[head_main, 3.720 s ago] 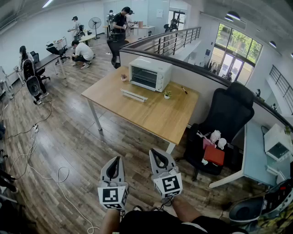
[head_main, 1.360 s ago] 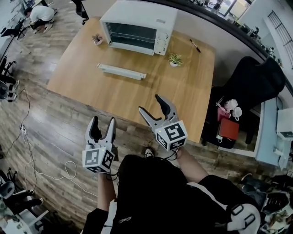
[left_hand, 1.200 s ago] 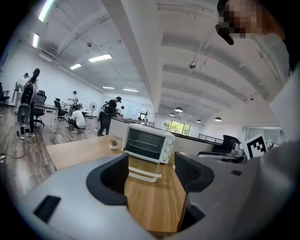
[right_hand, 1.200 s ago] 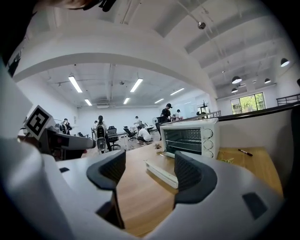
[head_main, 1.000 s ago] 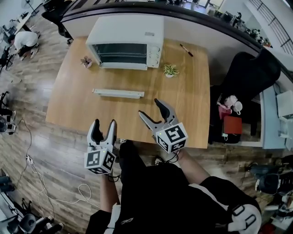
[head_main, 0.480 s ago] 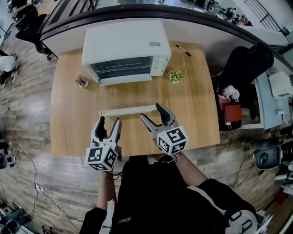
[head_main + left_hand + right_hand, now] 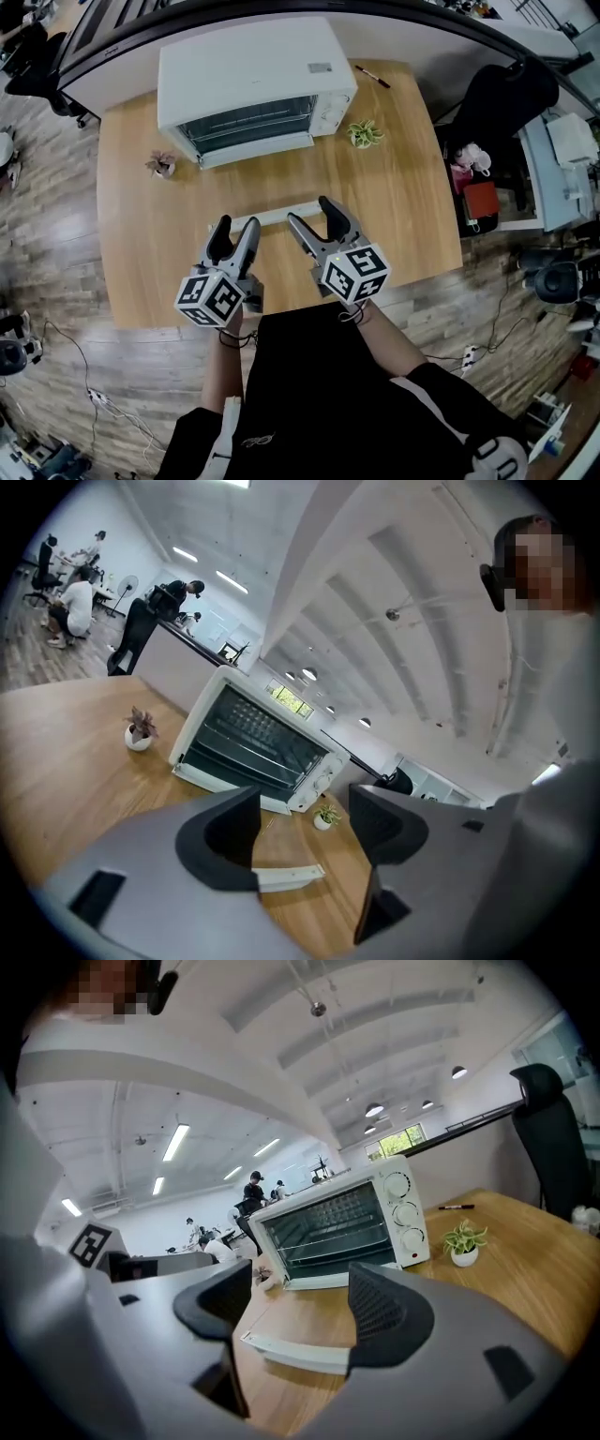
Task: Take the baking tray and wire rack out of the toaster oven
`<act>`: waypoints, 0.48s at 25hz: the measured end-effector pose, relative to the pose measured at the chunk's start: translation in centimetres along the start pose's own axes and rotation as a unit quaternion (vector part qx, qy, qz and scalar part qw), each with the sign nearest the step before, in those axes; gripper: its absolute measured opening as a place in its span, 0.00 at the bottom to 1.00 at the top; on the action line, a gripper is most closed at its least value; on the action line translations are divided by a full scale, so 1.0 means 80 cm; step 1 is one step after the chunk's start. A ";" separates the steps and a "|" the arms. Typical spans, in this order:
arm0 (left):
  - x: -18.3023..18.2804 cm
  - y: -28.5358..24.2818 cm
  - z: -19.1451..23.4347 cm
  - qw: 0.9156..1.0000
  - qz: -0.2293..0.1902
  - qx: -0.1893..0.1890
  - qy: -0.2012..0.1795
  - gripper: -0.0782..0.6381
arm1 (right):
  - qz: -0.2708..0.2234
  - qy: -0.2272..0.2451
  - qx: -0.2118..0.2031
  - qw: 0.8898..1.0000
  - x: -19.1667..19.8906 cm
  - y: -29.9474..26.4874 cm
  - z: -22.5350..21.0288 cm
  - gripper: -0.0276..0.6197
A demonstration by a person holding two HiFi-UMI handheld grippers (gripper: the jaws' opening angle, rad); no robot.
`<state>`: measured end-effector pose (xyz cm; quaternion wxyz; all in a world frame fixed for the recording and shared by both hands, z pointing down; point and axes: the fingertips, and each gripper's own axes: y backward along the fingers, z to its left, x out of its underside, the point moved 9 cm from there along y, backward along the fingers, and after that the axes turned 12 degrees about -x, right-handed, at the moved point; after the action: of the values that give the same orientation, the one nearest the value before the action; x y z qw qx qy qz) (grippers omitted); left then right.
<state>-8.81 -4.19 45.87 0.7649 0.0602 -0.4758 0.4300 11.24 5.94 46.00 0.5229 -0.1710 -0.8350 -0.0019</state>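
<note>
Update: over the last sec we've closed in on the table (image 7: 131,234), and both grippers went from off its near edge to over the wood, tips near the white strip (image 7: 272,215). Toaster oven (image 7: 253,80) sits at the far side w/ its door shut, so imo this is approach only. Wire rack (image 7: 330,1232) shows thru the glass, but we can't pick out the baking tray. Left gripper (image 7: 235,230) and right gripper (image 7: 312,214) both have jaws wide apart, holding and touching nothing.

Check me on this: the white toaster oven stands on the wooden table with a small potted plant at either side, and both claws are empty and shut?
Not shut: the left gripper and right gripper are empty but open; each gripper view shows its jaws apart. The toaster oven does stand on the table with the reddish plant and green plant at either side.
</note>
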 end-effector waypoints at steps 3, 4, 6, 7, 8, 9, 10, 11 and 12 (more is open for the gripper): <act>0.003 -0.015 0.007 1.000 0.006 0.002 0.020 0.53 | -0.013 -0.041 0.005 0.999 0.003 -0.007 -0.013 0.53; 0.005 -0.021 0.007 1.000 0.007 0.003 0.022 0.53 | -0.014 -0.049 0.006 0.999 0.004 -0.009 -0.018 0.53; 0.006 -0.034 0.007 1.000 0.007 0.005 0.022 0.53 | -0.015 -0.060 0.006 0.998 0.005 -0.018 -0.029 0.53; 0.005 -0.041 0.008 1.000 0.006 0.007 0.026 0.53 | -0.016 -0.067 0.004 0.998 0.006 -0.023 -0.034 0.53; 0.004 -0.049 0.010 0.999 0.004 0.008 0.035 0.53 | -0.017 -0.077 0.003 0.997 0.005 -0.030 -0.040 0.53; 0.002 -0.057 0.014 0.999 0.002 0.009 0.050 0.53 | -0.021 -0.092 0.002 0.996 0.004 -0.037 -0.046 0.53; -0.001 -0.066 0.018 0.998 -0.001 0.008 0.067 0.53 | -0.025 -0.108 0.000 0.994 0.003 -0.045 -0.053 0.53; -0.004 -0.075 0.022 0.996 -0.003 0.007 0.084 0.53 | -0.031 -0.125 -0.002 0.992 0.001 -0.053 -0.061 0.53; -0.006 -0.083 0.027 0.996 -0.003 0.005 0.094 0.53 | -0.039 -0.140 -0.004 0.989 -0.001 -0.062 -0.068 0.53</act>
<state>-5.58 -9.72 48.74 0.8074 0.0247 -0.3995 0.4335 14.59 0.28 49.27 0.3998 -0.1394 -0.9059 -0.0015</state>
